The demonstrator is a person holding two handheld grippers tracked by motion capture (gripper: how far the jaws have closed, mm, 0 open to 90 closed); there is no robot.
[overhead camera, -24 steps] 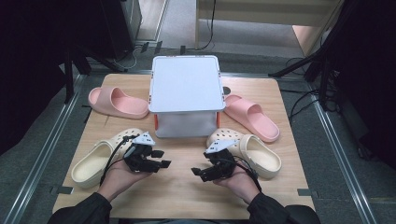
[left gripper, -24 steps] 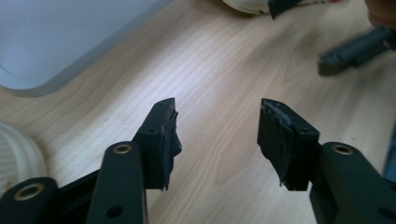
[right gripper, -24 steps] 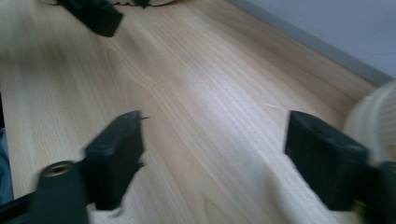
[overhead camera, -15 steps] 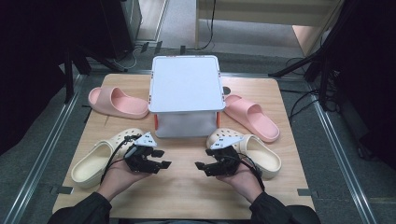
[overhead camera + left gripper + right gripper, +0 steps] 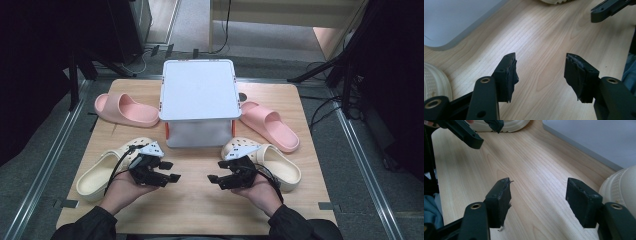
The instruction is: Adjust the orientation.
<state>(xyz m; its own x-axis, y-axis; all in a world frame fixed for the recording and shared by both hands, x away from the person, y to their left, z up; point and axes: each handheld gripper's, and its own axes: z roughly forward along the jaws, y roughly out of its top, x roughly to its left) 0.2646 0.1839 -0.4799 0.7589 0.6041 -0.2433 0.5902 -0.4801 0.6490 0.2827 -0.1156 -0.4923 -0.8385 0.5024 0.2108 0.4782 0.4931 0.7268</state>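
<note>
High view: two pink slides (image 5: 127, 110), two cream clogs (image 5: 102, 170), apparently one box (image 5: 199, 95), both hand-held grippers (image 5: 167, 171) wide.

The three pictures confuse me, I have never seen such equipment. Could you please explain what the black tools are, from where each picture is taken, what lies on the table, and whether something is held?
A person sits at a wooden table and holds a two-jaw gripper in each hand: the left gripper and the right gripper.

The high view comes from a fixed camera above, looking down. The other two pictures come from small cameras riding on the grippers, looking along their own black jaws, as on the left gripper and the right gripper.

On the table stand a white box with its lid on, two pink slippers beside it, and two cream clogs nearer the person.

Nothing is held: both grippers stand open over bare wood.
</note>
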